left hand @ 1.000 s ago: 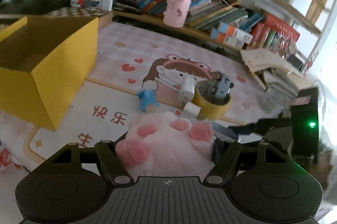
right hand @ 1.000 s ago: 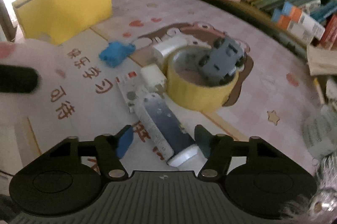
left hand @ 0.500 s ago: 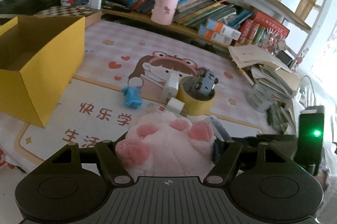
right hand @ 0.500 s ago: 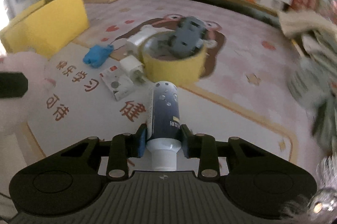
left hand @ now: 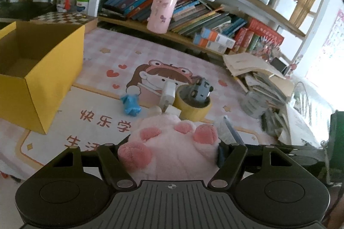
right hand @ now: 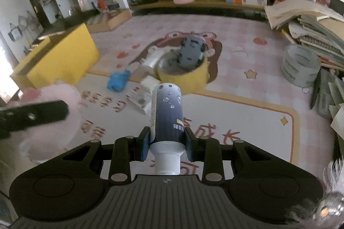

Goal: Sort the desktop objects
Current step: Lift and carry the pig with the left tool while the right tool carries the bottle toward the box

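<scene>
From the left wrist view, the left gripper (left hand: 169,150) has its jaws spread wide around a pink plush paw (left hand: 172,145), both fingers pressed into the fluff, so it has hold of it. Ahead of the jaws and off to their left stands the open yellow box (left hand: 43,69). Straight ahead, beyond the paw, lie a blue toy (left hand: 130,103), a white charger (left hand: 167,94) and a yellow tape roll (left hand: 192,107) with a grey toy car (left hand: 200,90) resting in it.

From the right wrist view, the right gripper (right hand: 167,143) is clamped narrowly on a dark tube (right hand: 167,112), white cap towards the camera, its far end pointing forward clear of the mat (right hand: 247,117). The box (right hand: 62,59) sits far ahead to the left of these jaws; a clear tape roll (right hand: 300,66) lies ahead to the right.

Both hands look loaded and lifted, so the carrying step seems in hand. Next, I would judge, each load must travel leftward over the box rim before the jaws let go.
</scene>
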Tool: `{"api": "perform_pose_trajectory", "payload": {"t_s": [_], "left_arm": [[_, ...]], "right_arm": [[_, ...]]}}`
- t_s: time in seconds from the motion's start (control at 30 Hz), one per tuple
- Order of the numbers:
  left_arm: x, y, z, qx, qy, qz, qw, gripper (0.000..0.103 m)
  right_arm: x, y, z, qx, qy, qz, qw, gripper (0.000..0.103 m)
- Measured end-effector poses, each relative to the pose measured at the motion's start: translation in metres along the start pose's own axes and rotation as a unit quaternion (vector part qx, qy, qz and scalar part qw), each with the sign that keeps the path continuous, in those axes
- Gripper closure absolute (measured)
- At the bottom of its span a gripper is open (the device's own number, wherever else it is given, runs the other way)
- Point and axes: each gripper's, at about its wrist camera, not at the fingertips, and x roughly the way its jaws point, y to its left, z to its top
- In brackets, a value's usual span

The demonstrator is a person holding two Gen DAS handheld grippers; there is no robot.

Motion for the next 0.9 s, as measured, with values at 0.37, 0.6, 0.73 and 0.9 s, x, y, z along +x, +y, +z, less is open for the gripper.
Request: {"api": "perform_pose_trajectory", "payload": {"t_s": [0.37, 0.6, 0.73, 0.9], "left_arm": [[-0.011, 0.031, 0.009, 0.008, 0.001, -0.064, 0.9979, 0.03], [-0.025, 0.056, 0.008, 0.024, 0.008, -0.092, 0.9954, 0.03], [-0.035, 0.076, 0.008, 0.027, 0.01, -0.104, 0.9941, 0.03], [-0.054, 0.105, 0.003, 0.022, 0.01, -0.11, 0.9937, 0.03]], "right_arm": [[-0.025, 0.044, -0.017, 0.017, -0.015, -0.046, 0.999, 0.073], [-0.026, 0.078, -0.028, 0.032, -0.023, -0.07, 0.997, 0.073], [-0.023, 0.103, -0.034, 0.033, -0.024, -0.078, 0.996, 0.073], [-0.018, 0.137, -0.043, 0.037, -0.015, -0.084, 0.996, 0.073]]}}
